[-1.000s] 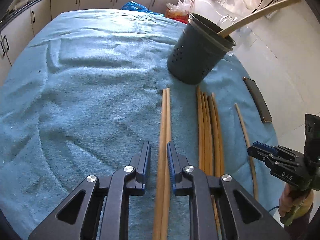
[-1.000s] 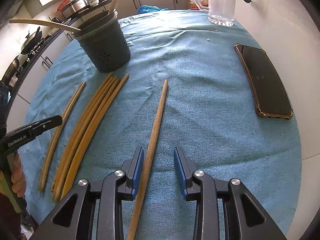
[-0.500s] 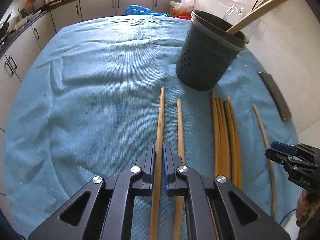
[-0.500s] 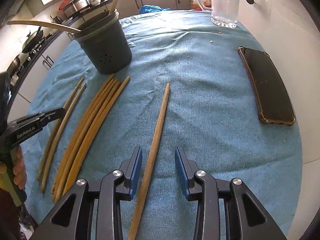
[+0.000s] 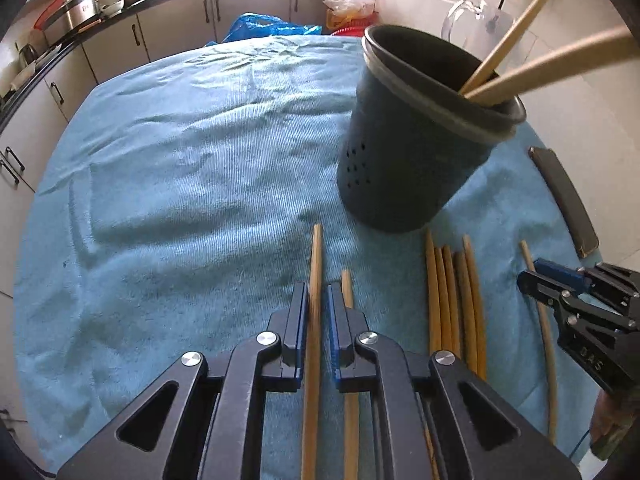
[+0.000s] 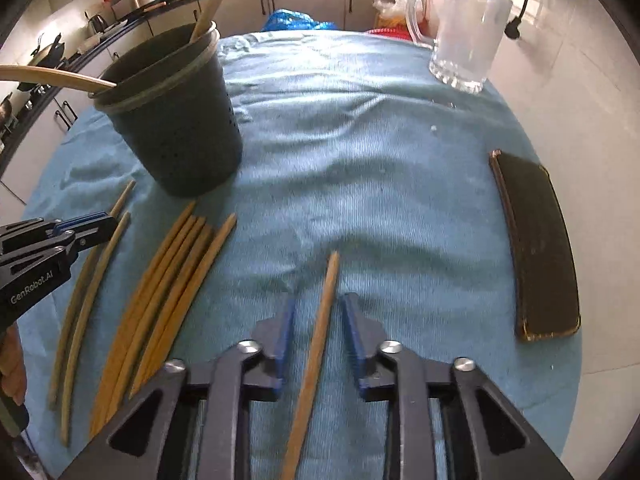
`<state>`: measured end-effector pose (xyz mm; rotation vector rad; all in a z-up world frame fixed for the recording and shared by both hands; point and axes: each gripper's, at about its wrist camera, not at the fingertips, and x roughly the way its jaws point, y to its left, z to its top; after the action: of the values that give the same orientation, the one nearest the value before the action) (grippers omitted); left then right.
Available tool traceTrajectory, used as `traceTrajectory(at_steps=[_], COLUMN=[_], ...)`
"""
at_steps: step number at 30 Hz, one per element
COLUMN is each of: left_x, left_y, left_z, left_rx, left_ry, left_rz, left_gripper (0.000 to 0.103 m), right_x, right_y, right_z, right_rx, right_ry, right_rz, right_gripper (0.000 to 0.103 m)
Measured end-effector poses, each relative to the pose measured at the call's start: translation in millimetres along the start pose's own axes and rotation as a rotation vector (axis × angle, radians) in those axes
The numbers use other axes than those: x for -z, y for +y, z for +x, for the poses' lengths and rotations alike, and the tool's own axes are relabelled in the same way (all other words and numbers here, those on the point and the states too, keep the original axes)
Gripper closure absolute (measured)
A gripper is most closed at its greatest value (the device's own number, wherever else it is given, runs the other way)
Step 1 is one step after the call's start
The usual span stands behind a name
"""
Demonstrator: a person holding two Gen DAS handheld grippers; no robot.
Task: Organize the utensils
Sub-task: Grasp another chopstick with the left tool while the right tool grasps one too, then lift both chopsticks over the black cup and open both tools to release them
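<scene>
My left gripper (image 5: 317,300) is shut on one wooden chopstick (image 5: 315,272), lifted off the blue cloth; a second chopstick (image 5: 347,292) lies just right of it. The dark perforated utensil holder (image 5: 416,148) stands ahead to the right, with two wooden utensils (image 5: 520,68) leaning in it. A bundle of several chopsticks (image 5: 454,300) lies right of the gripper. My right gripper (image 6: 318,312) is open and straddles a single chopstick (image 6: 326,300) on the cloth. The holder (image 6: 172,120) and the bundle (image 6: 168,280) are to its left.
A dark phone (image 6: 536,248) lies at the right edge of the blue cloth (image 6: 360,160). A glass mug (image 6: 464,36) stands at the back right. Kitchen cabinets (image 5: 180,20) run behind the table. The right gripper shows in the left wrist view (image 5: 576,304).
My left gripper closed on one chopstick of a pair and lifted it toward the holder; the other stayed on the cloth. My right gripper moved forward along its chopstick and stayed open.
</scene>
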<state>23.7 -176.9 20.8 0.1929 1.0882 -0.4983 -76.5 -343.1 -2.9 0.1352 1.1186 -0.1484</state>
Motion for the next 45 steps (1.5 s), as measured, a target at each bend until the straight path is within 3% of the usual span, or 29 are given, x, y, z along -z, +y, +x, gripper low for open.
traceTrajectory(at_steps=[5, 12, 19, 26, 37, 45], left_x=[3, 15, 43, 73, 109, 113], left_y=[4, 7, 5, -15, -25, -33], left_z=[-15, -94, -162, -208, -257, -275], left_rx=[-0.010, -0.028, -0.013, -0.053, -0.069, -0.070], left_ry=[-0.050, -0.215, -0.333, -0.422, -0.512, -0.537], left_rz=[-0.014, -0.030, -0.064, -0.048, -0.056, -0.041], left_gripper=[0.097, 0.097, 0.097, 0.097, 0.097, 0.097], right_x=[-4, -3, 16, 39, 75, 85], right_y=[-3, -8, 0, -1, -9, -8], right_z=[-3, -64, -121, -164, -210, -233], right_rx=[-0.041, -0.147, -0.148, -0.155, -0.163, -0.177], right_ry=[-0.032, -0.196, -0.325, -0.407, -0.470, -0.509], right_rz=[0.024, 0.068, 0.035, 0.030, 0.024, 0.016], right_gripper=[0.097, 0.097, 0.097, 0.097, 0.097, 0.097])
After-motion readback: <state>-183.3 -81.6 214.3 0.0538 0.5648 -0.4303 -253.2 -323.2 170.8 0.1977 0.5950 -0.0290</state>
